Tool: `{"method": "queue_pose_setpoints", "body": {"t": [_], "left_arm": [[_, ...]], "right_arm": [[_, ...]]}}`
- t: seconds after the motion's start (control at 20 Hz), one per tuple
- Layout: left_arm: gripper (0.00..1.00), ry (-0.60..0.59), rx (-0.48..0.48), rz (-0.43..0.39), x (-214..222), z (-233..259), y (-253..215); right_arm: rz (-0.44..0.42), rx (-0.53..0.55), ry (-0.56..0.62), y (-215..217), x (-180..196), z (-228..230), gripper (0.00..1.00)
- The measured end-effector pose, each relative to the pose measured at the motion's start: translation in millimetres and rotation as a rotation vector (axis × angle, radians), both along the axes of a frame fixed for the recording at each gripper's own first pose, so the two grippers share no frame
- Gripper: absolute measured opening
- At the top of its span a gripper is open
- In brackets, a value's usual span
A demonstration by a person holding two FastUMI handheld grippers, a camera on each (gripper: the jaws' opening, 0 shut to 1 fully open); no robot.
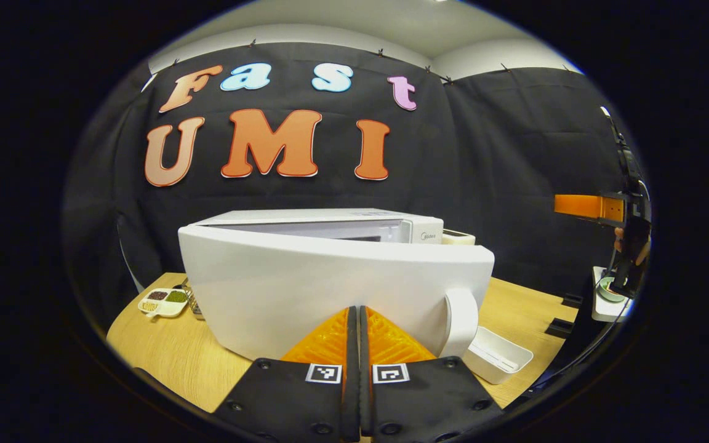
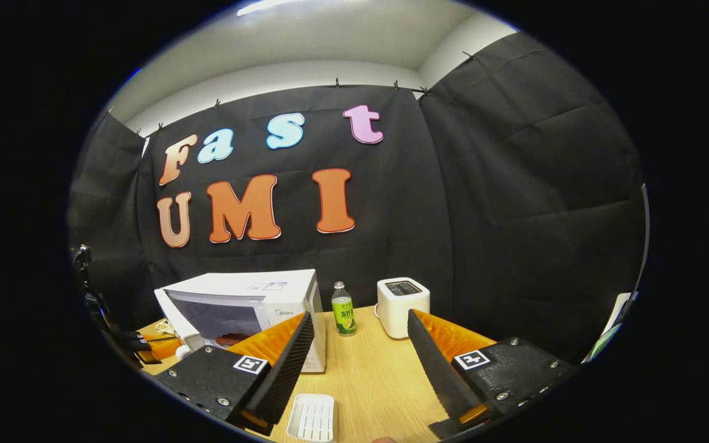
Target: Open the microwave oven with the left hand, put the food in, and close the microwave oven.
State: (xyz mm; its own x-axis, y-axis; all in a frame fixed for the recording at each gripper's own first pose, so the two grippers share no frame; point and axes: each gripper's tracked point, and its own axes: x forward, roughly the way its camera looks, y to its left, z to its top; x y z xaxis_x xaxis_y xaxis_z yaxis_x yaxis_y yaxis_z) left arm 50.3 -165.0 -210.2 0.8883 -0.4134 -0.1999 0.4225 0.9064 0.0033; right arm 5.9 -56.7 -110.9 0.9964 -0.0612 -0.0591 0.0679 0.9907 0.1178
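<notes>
In the left gripper view the white microwave (image 1: pixel 330 224) stands on the wooden table (image 1: pixel 164 357). Its door (image 1: pixel 305 289) is swung partly open with the outer face toward me and the handle (image 1: pixel 460 320) at the right end. My left gripper (image 1: pixel 359 314) is shut with nothing in it, its tips right at the door's face. In the right gripper view the microwave (image 2: pixel 250 289) shows its open cavity, where reddish-brown food (image 2: pixel 229 339) lies on the floor. My right gripper (image 2: pixel 360 317) hangs open over the table, to the right of the microwave.
A green-labelled bottle (image 2: pixel 343 309) and a small white appliance (image 2: pixel 402 298) stand right of the microwave. A white ribbed tray (image 2: pixel 312 417) lies near the table's front edge, the same tray (image 1: pixel 496 354) lying below the door handle. A compartment dish (image 1: pixel 164 301) sits at the left.
</notes>
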Motion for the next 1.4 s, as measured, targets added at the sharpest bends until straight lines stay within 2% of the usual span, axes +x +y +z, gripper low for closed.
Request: {"method": "queue_pose_setpoints", "body": {"t": [0.05,0.35,0.6,0.85,0.95,1.0,1.15,1.25,1.3,1.35,1.4], "left_arm": [[0.05,0.004,0.001,0.001,6.3,-1.4,-5.7],[0.05,0.013,0.046,0.008,44.6,-11.7,-31.1],[0.05,0.015,0.030,0.085,72.6,-25.1,-33.5],[0.05,-0.025,0.021,0.214,102.1,-23.1,-19.7],[0.04,0.003,0.032,0.252,109.6,-32.3,-18.1],[0.02,-0.020,0.025,0.261,110.6,-27.4,-19.5],[0.05,-0.008,-0.001,0.270,112.7,-25.8,-20.8],[0.04,0.034,0.035,0.268,116.7,-32.0,-19.0],[0.02,0.016,0.022,0.277,116.3,-28.2,-19.0],[0.05,0.014,0.033,0.263,115.4,-23.8,-20.1],[0.04,0.032,0.045,0.246,112.5,-30.0,-21.2]], "right_arm": [[-0.006,0.001,-0.001,-3.6,-0.2,0.2,0.95],[-0.034,-0.008,0.009,-19.1,-3.2,-7.0,0.95],[-0.043,0.000,0.024,-24.5,-3.5,-12.7,0.95],[-0.036,-0.006,0.046,-22.8,-1.2,-24.2,0.95],[-0.029,-0.005,0.053,-19.4,0.1,-26.5,0.95],[-0.027,-0.006,0.055,-18.4,0.8,-27.7,0.95],[-0.035,-0.002,0.062,-19.0,2.1,-30.2,0.95],[-0.023,-0.005,0.070,-14.2,2.3,-32.4,0.95],[-0.021,-0.015,0.074,-11.7,2.4,-33.1,0.95],[-0.024,-0.024,0.076,-12.6,2.2,-33.2,0.95],[-0.022,-0.026,0.077,-11.9,2.0,-31.6,0.95]]}}
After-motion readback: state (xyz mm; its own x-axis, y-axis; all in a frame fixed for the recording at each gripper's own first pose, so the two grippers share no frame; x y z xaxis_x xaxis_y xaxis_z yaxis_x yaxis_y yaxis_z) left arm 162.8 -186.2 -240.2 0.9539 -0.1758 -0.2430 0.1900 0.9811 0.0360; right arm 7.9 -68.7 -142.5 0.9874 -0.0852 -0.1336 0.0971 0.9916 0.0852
